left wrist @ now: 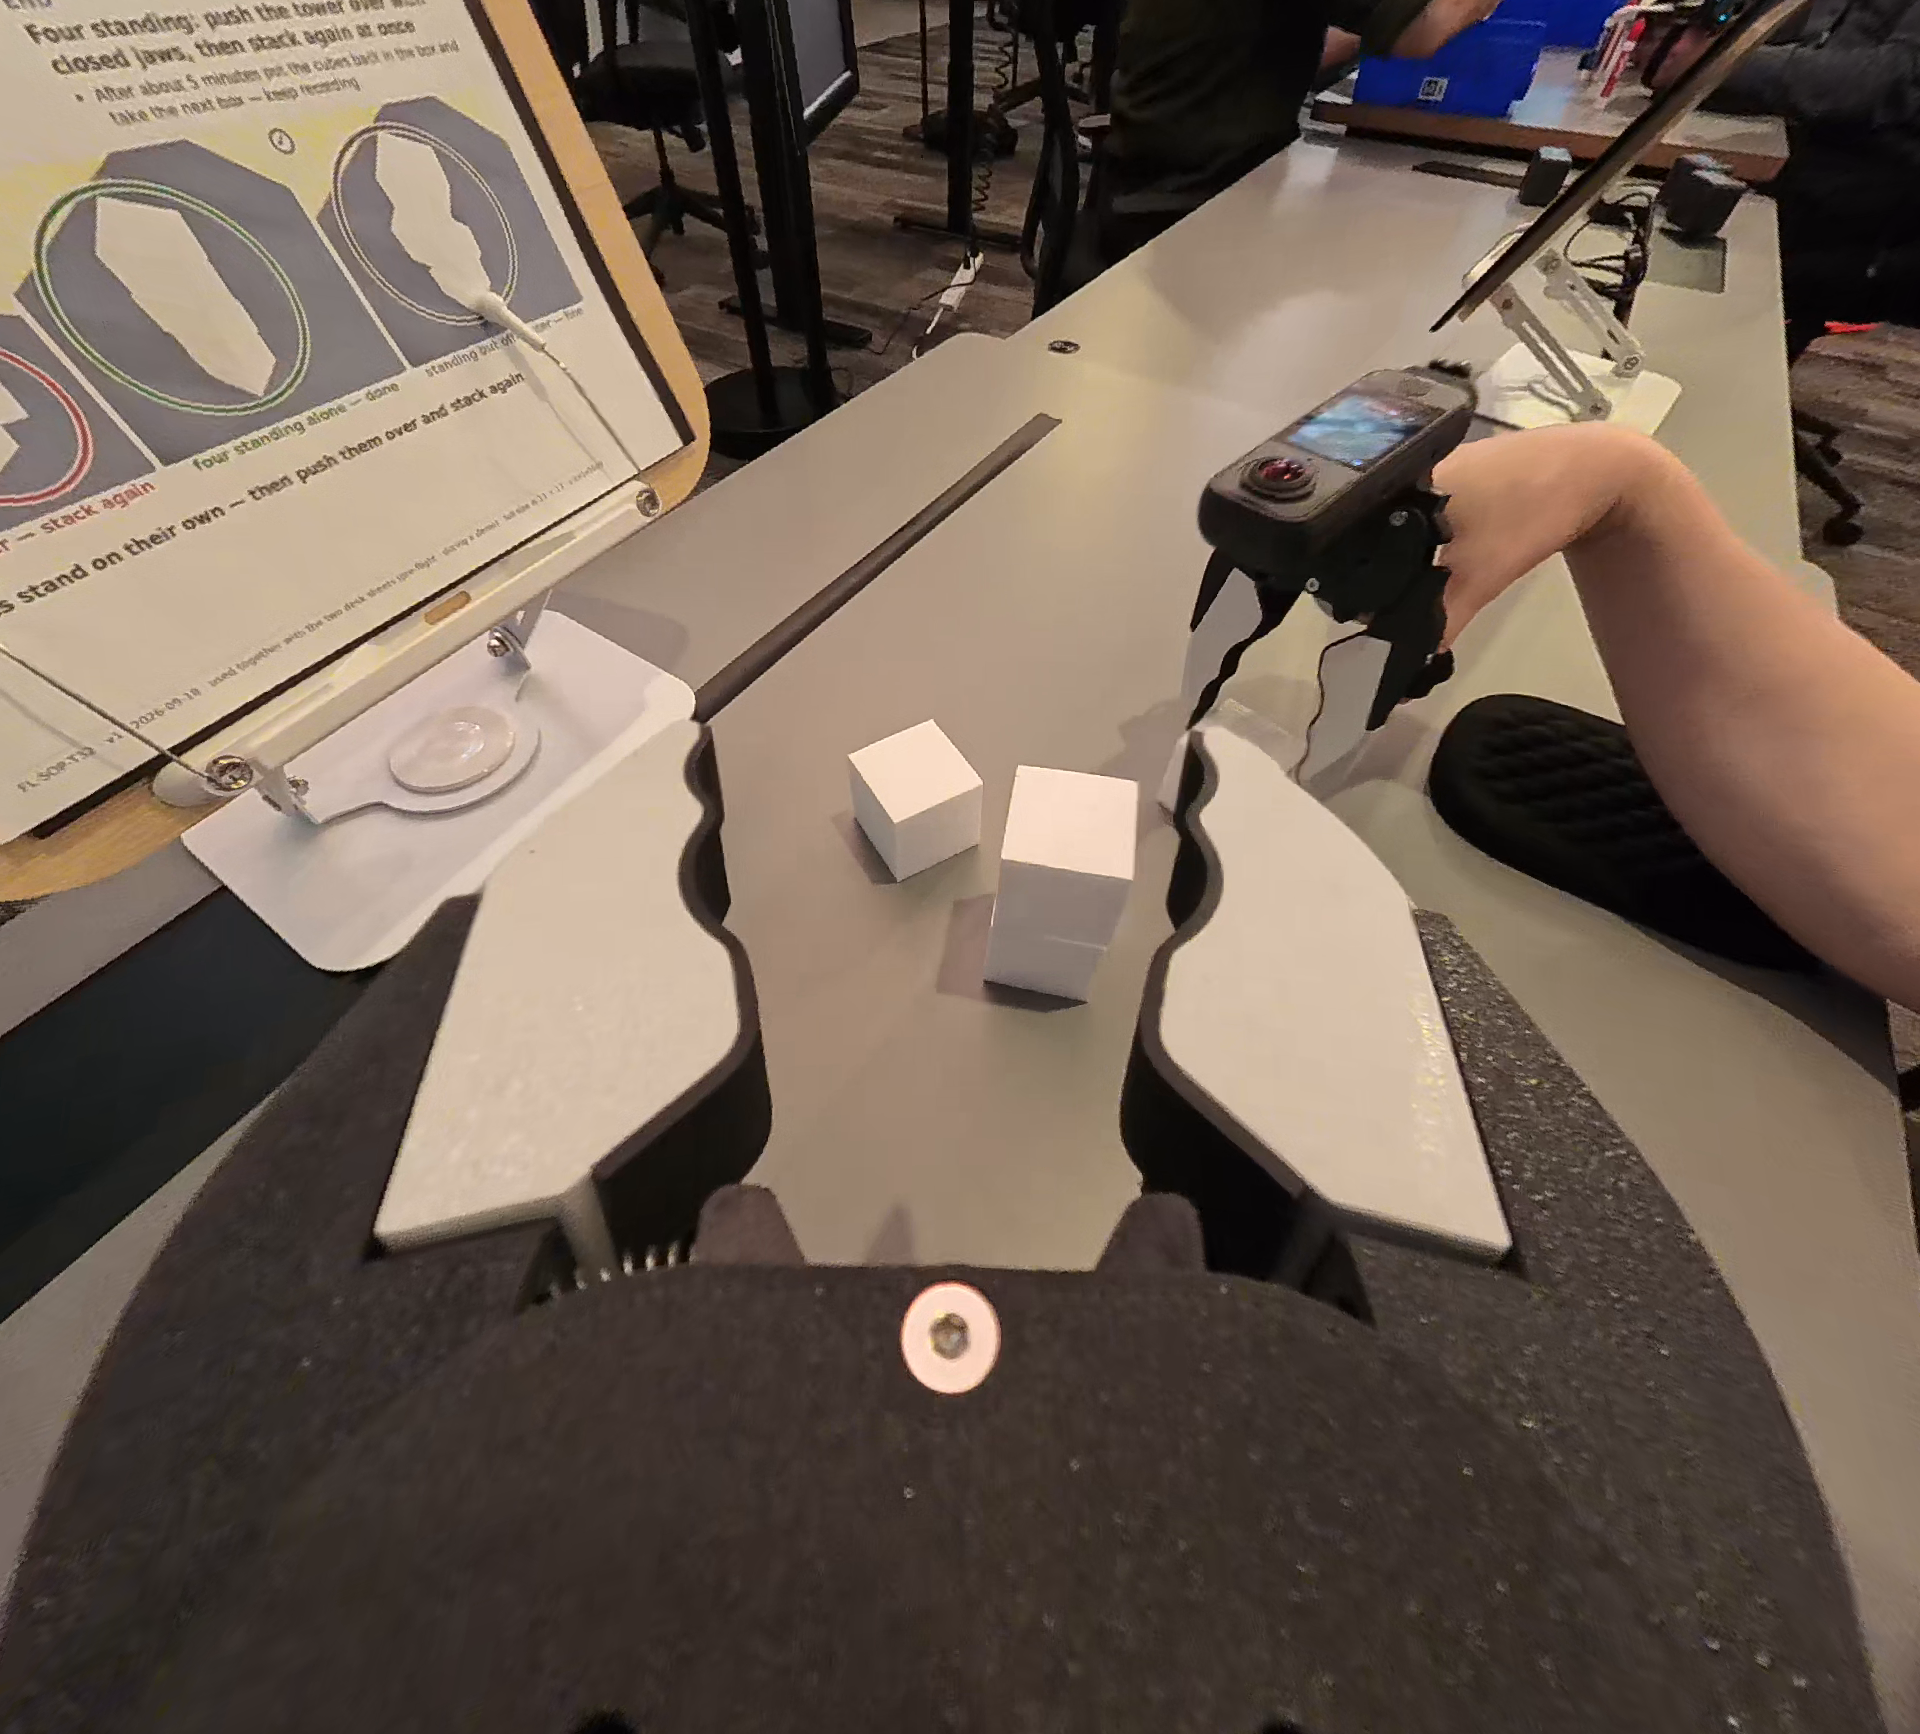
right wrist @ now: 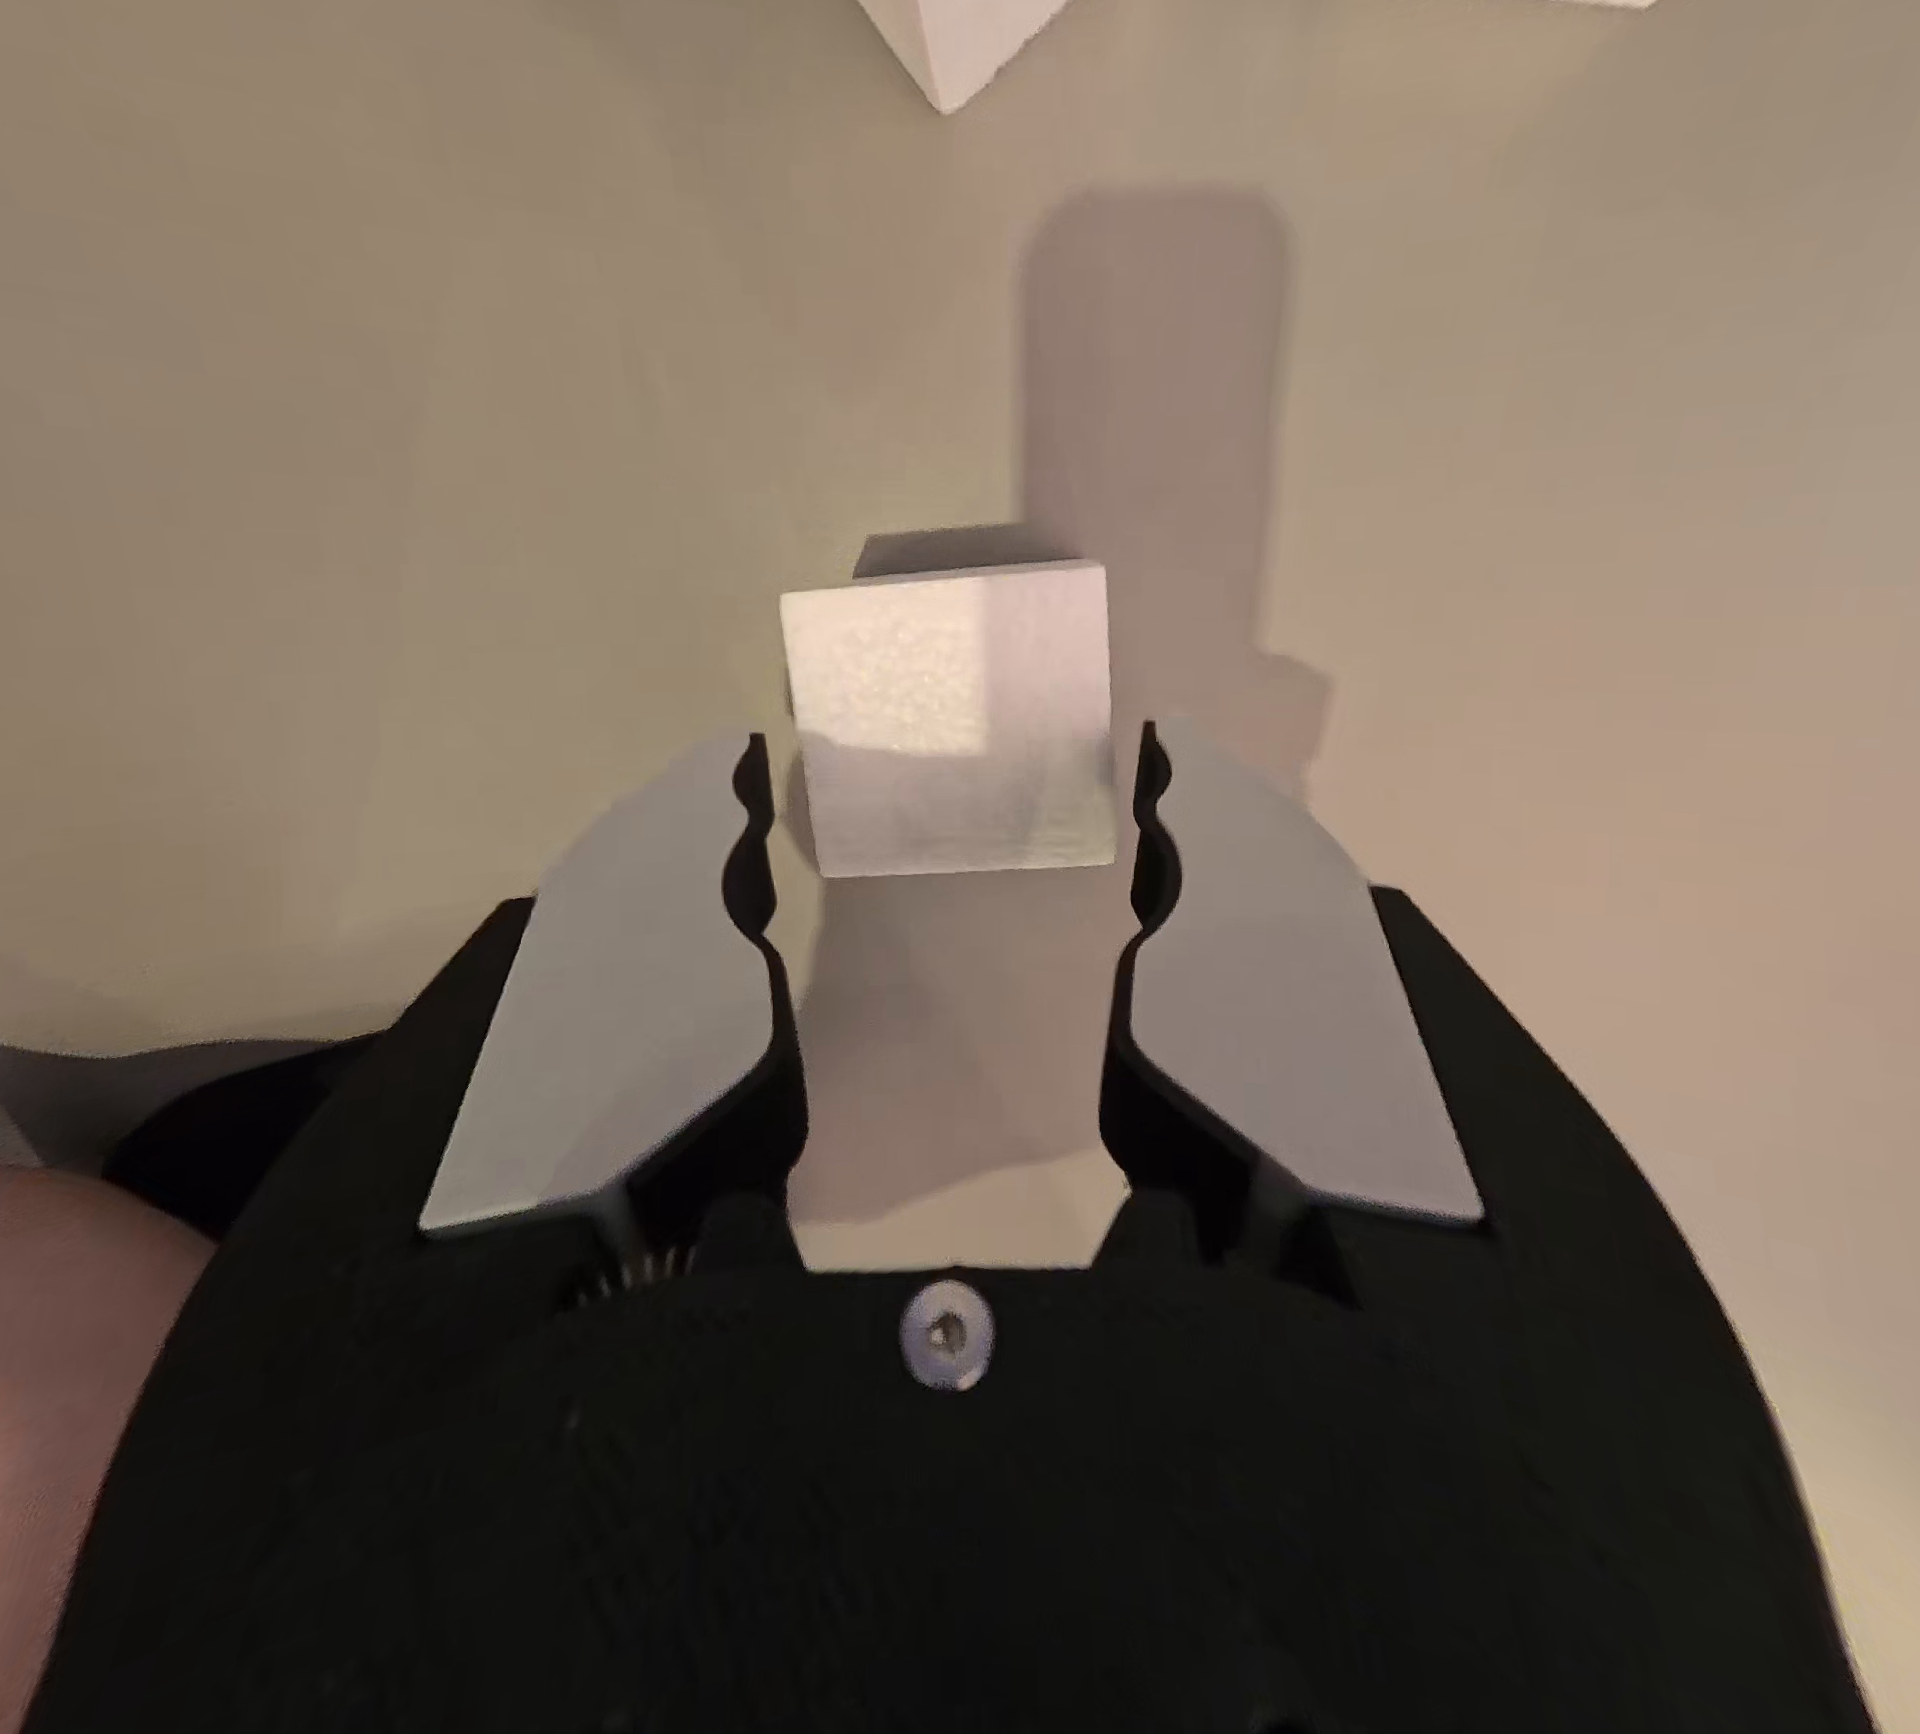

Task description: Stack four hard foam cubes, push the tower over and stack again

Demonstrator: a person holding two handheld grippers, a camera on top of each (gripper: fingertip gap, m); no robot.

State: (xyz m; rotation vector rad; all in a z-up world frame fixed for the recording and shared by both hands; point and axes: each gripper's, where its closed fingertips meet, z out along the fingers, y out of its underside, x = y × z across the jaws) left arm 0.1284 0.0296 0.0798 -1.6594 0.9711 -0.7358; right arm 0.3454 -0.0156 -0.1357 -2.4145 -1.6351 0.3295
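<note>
Grey table point(left wrist: 1299, 313): my left gripper point(left wrist: 951, 801) spread wide before a two-cube stack point(left wrist: 1060, 884) and loose cube point(left wrist: 914, 796); right gripper point(right wrist: 951, 796) spread wide, a fourth cube point(right wrist: 951, 728) between its tips, untouched.

**Grey desk and what sits on it**

Long grey desk point(left wrist: 1299, 313), matte top, a dark slot point(left wrist: 883, 557) running diagonally across it. Directly on the surface:

- lone white cube point(left wrist: 914, 796), standing apart from the others
- two-cube stack point(left wrist: 1060, 884) just right of it — only the lower cube touches the desk
- another white cube point(right wrist: 951, 718) on its own, seen in the right wrist view, well short of the other two groups
- white stand base point(left wrist: 416, 791) at left, carrying a clipboard of printed sheets
- second white stand point(left wrist: 1569, 380) farther back, right side
- black mesh pad point(left wrist: 1558, 811) at right, a forearm resting on it
</note>
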